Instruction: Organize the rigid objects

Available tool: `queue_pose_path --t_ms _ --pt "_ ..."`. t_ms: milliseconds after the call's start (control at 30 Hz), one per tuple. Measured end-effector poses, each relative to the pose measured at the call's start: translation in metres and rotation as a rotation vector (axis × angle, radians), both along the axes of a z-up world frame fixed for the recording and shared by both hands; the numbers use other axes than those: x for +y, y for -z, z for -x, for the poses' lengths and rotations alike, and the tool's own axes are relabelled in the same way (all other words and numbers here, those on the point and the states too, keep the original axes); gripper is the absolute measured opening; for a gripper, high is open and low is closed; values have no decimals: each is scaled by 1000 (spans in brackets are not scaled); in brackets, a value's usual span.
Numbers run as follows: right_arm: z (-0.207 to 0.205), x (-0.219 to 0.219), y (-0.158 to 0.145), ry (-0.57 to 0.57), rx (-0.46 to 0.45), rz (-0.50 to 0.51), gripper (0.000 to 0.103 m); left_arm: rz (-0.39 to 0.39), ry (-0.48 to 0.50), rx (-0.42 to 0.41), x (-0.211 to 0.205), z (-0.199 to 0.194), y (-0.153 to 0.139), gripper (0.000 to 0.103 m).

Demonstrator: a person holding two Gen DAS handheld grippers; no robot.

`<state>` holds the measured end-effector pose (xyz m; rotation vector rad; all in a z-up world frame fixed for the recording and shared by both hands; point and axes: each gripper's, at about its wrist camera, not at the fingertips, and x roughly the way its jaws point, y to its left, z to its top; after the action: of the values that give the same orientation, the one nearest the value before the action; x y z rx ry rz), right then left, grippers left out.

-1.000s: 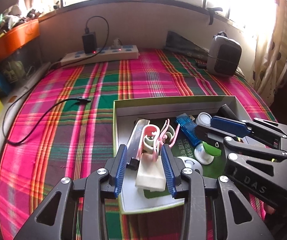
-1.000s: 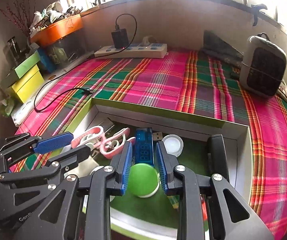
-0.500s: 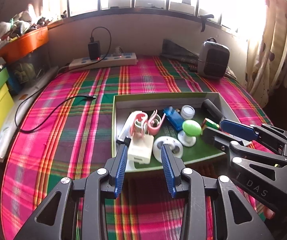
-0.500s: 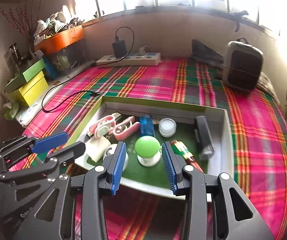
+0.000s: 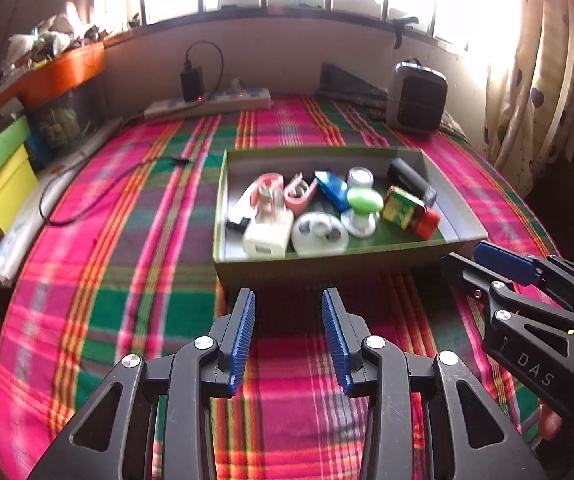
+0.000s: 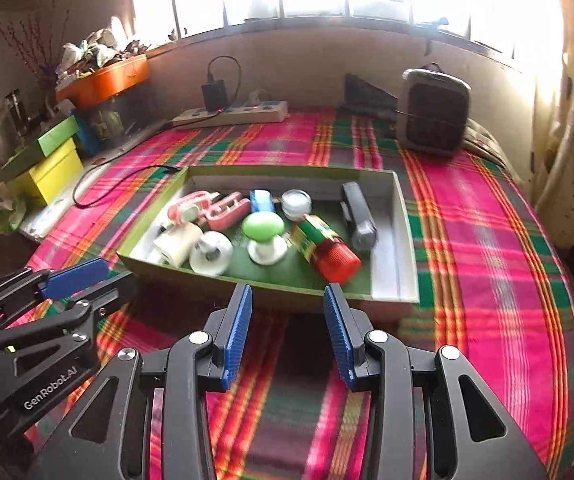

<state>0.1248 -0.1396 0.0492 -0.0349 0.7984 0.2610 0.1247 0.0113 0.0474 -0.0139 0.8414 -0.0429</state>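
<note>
Far left: yellow box (image 6: 49,176) with a green lid, below an orange tray (image 6: 105,80) heaped with clutter. Behind, against the wall, a white power strip (image 6: 233,114) with a black charger (image 6: 214,96) plugged in; a black cable (image 6: 123,178) trailing across the plaid cloth (image 6: 487,240).

Left gripper (image 5: 288,334), hovering over the cloth just short of the box's near wall, spread wide, nothing between the blue pads (image 5: 242,334); seen also in the right wrist view (image 6: 79,284), low at left, likewise apart and empty.

Centre: green-rimmed cardboard box (image 6: 393,280) resting on the cloth, holding the rigid objects. Inside, from left: white plug adapter (image 6: 177,242) at the near left; pink clips (image 6: 209,208) behind it; white round disc (image 6: 211,256) just beside the adapter; blue USB gadget (image 6: 262,199) toward the back; green-capped mushroom piece (image 6: 263,236) upright on a white base; small white jar (image 6: 296,202) behind it; colourful tube with a red cap (image 6: 323,248) lying slanted, cap toward the near wall; black cylindrical item (image 6: 358,216) lying along the right side.

Right gripper (image 6: 288,332), over the cloth before the box's near wall, spread wide and empty; in the left wrist view (image 5: 483,264), near the box's right corner.

Far right: grey heater (image 6: 433,112) at the back, patterned curtain (image 6: 567,128) beside it.
</note>
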Motion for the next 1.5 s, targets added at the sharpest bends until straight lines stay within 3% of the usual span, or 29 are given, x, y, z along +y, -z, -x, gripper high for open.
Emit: queue_pose_path --t_ms 467,533,667,833,1500 --pt "25 -17 30 77 73 66 40 -13 -27 64 -10 15 34 34" --pt "26 -18 31 83 78 75 41 -27 -36 54 -11 15 35 34" --pt "27 -19 37 94 93 100 55 -30 -41 46 -14 14 37 38" --pt "26 -23 39 105 102 91 57 -45 -33 47 -19 13 39 47" --pt "24 -23 40 108 106 90 62 -46 -23 49 -22 12 39 51"
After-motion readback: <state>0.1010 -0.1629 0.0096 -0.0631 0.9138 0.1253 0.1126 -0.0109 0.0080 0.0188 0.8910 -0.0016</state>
